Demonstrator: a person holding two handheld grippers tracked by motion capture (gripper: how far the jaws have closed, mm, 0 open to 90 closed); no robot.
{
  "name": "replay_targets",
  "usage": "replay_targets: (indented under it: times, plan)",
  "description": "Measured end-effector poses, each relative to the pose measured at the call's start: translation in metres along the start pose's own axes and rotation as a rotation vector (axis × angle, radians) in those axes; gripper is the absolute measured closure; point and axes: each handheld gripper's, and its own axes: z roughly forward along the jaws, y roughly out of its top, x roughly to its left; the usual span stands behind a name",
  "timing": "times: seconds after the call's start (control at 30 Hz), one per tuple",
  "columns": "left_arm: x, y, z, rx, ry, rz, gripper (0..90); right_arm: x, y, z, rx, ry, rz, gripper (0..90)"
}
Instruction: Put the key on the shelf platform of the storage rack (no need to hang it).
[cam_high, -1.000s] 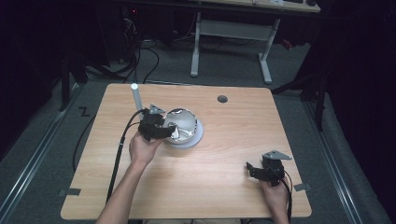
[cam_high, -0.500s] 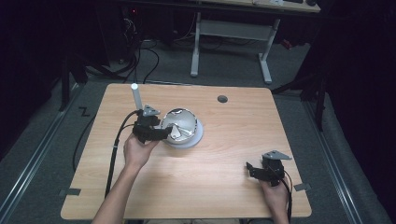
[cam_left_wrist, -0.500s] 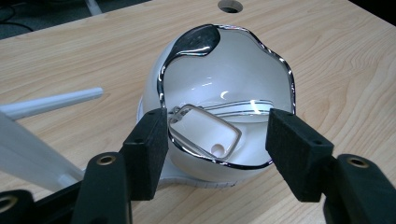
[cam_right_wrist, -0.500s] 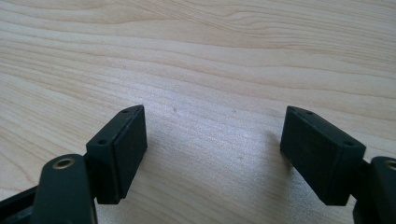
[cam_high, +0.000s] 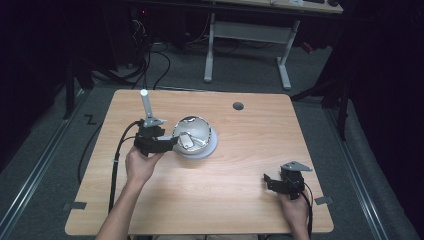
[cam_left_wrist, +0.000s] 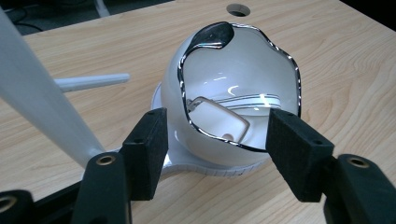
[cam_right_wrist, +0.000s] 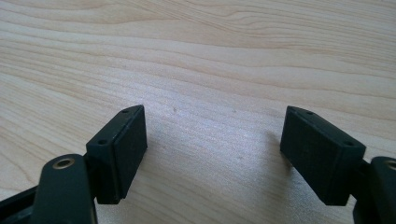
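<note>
- Bowl (cam_left_wrist: 238, 88) tipped on its side, mouth facing your left gripper (cam_left_wrist: 217, 140); it is white with a wavy dark rim and rests on a white saucer (cam_left_wrist: 205, 168) near the middle of the table (cam_high: 240, 165).
- Your left gripper's jaws stand wide apart, one on each side of the bowl's lower rim, and whether the pads touch it is hard to make out.
- Something flat and rounded (cam_left_wrist: 219, 119) lies inside the bowl; you cannot tell what it is.
- The bowl's far side and most of the saucer are hidden behind the bowl.
- A white rod (cam_left_wrist: 42, 98) crosses the left gripper view and is cut off at the top edge.
- Your right gripper (cam_right_wrist: 212, 154) is spread wide over bare wood near the table's right front corner, holding nothing.
- No writing or brand can be read anywhere.
</note>
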Motion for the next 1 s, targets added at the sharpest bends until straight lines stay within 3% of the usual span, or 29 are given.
replay_targets:
  times: [0.07, 0.3, 0.33, 0.5, 0.53, 0.57, 0.63, 0.67, 0.7, 0.73, 0.8, 0.83, 0.87, 0.9, 1.0]
  plan:
    - [0.002, 0.001, -0.001, -0.001, -0.007, 0.009, 39.9, 0.000, 0.000, 0.000, -0.001, 0.001, -0.001, 23.2]
    - [0.003, 0.007, -0.007, -0.010, -0.005, -0.026, 40.0, 0.000, 0.000, 0.000, -0.001, 0.000, -0.002, 23.2]
    - [0.005, 0.008, -0.007, -0.011, -0.013, -0.012, 40.0, 0.000, 0.000, 0.000, -0.001, 0.000, -0.002, 23.2]
    - [0.009, 0.012, -0.010, -0.019, -0.015, -0.019, 40.1, 0.000, 0.000, 0.000, 0.000, 0.000, 0.000, 23.2]
    - [0.009, 0.013, -0.011, -0.024, -0.013, -0.030, 40.1, 0.000, 0.000, 0.000, -0.001, 0.000, -0.002, 23.2]
    - [0.007, 0.013, -0.008, -0.071, -0.065, -0.044, 40.1, 0.000, 0.000, 0.000, -0.001, 0.000, -0.002, 23.2]
    - [0.006, 0.015, -0.013, -0.041, -0.067, -0.078, 40.2, 0.000, 0.000, 0.000, -0.001, 0.001, -0.002, 23.2]
    - [0.011, 0.016, -0.015, -0.031, -0.017, -0.041, 40.2, 0.000, 0.000, 0.000, 0.000, 0.000, 0.000, 23.2]
    - [0.012, 0.017, -0.016, -0.034, -0.012, -0.045, 40.2, 0.000, 0.000, 0.000, 0.000, 0.000, 0.000, 23.2]
    - [0.011, 0.017, -0.013, -0.080, -0.063, -0.054, 40.2, 0.000, 0.000, 0.000, 0.000, 0.000, 0.001, 23.2]
    - [0.012, 0.019, -0.017, -0.050, -0.058, -0.081, 40.2, 0.000, 0.000, 0.000, 0.001, 0.000, 0.002, 23.2]
    - [0.015, 0.021, -0.017, -0.090, -0.060, -0.060, 40.2, 0.000, 0.000, 0.000, 0.001, -0.001, 0.001, 23.2]
    - [0.014, 0.022, -0.019, -0.081, -0.059, -0.082, 40.2, 0.000, 0.000, 0.000, 0.001, 0.000, 0.002, 23.2]
    - [0.019, 0.024, -0.023, -0.050, -0.014, -0.053, 40.2, 0.000, 0.000, 0.000, 0.001, 0.000, 0.002, 23.2]
    - [0.022, 0.027, -0.027, -0.057, -0.014, -0.066, 40.3, 0.000, 0.000, 0.000, 0.000, 0.000, 0.000, 23.2]
